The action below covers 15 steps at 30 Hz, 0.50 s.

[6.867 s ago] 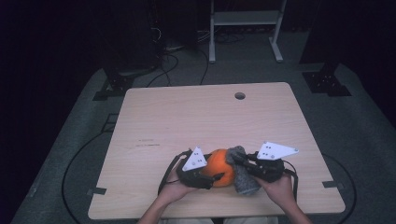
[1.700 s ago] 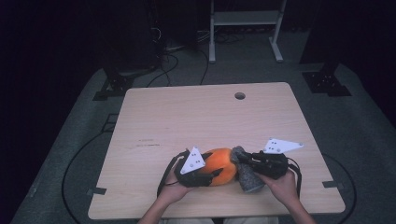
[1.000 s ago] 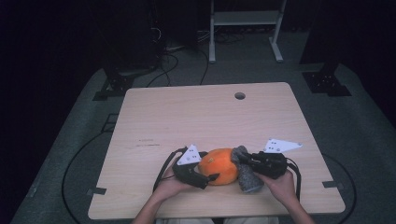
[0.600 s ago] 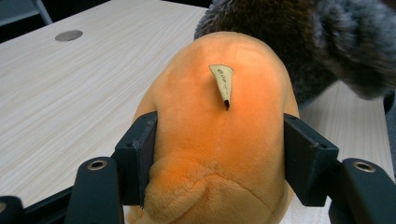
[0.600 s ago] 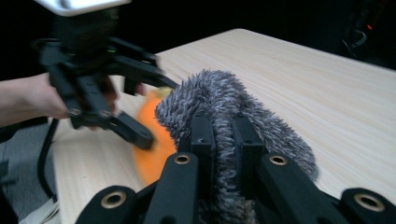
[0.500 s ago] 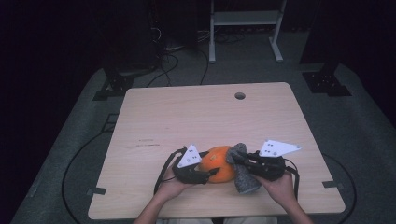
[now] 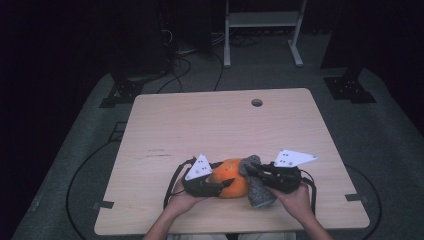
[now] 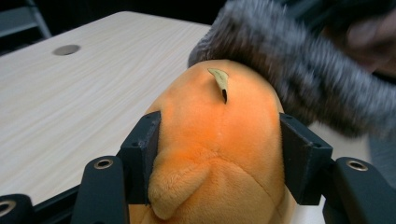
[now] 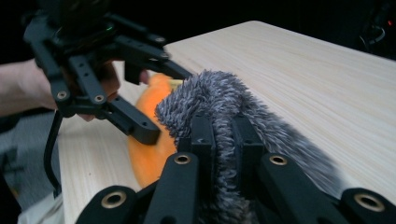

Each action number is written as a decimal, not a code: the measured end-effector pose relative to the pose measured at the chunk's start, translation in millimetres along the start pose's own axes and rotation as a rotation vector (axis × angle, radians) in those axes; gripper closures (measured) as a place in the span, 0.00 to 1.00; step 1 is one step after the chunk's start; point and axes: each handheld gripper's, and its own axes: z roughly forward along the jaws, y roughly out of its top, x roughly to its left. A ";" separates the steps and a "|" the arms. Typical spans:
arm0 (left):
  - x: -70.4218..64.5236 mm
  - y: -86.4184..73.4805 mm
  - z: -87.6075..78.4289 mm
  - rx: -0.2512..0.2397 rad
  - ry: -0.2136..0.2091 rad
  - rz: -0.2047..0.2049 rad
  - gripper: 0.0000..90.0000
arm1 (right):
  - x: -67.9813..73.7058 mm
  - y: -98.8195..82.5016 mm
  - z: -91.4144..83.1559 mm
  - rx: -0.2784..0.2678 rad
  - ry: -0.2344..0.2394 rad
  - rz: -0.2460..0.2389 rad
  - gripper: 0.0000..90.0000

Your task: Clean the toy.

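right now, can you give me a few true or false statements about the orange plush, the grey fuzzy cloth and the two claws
1. The left claw has its jaws on either side of the orange plush. True; they have just been closing and the pads press on it.
2. The right claw is open and holds nothing. False: it is shut on the grey fuzzy cloth.
3. The grey fuzzy cloth touches the orange plush. True.
4. The orange plush sits at the far edge of the table, by the round hole. False: it is near the person's edge, between the two claws.
5. The plush has a small green leaf-like tip on top. True.
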 end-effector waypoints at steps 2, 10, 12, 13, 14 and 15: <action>-1.6 -1.3 2.0 0.020 0.008 0.021 0.41 | 3.1 -0.5 2.9 0.012 -0.009 -0.025 0.90; 11.4 -10.0 6.9 0.072 -0.033 -0.030 0.09 | -12.6 -14.1 6.5 0.038 0.005 0.038 0.90; 13.0 -12.2 6.5 0.064 -0.049 -0.039 0.13 | -16.2 -16.0 6.0 0.040 0.003 0.048 0.90; 12.3 -12.6 6.5 0.058 -0.046 -0.031 0.17 | -18.9 -17.5 5.7 0.041 0.001 0.059 0.90; 10.5 -12.6 6.7 0.055 -0.035 -0.013 0.22 | -20.2 -18.2 5.5 0.043 -0.001 0.069 0.90; 8.5 -11.7 6.9 0.056 -0.019 0.006 0.25 | -21.9 -19.1 4.9 0.047 -0.009 0.071 0.90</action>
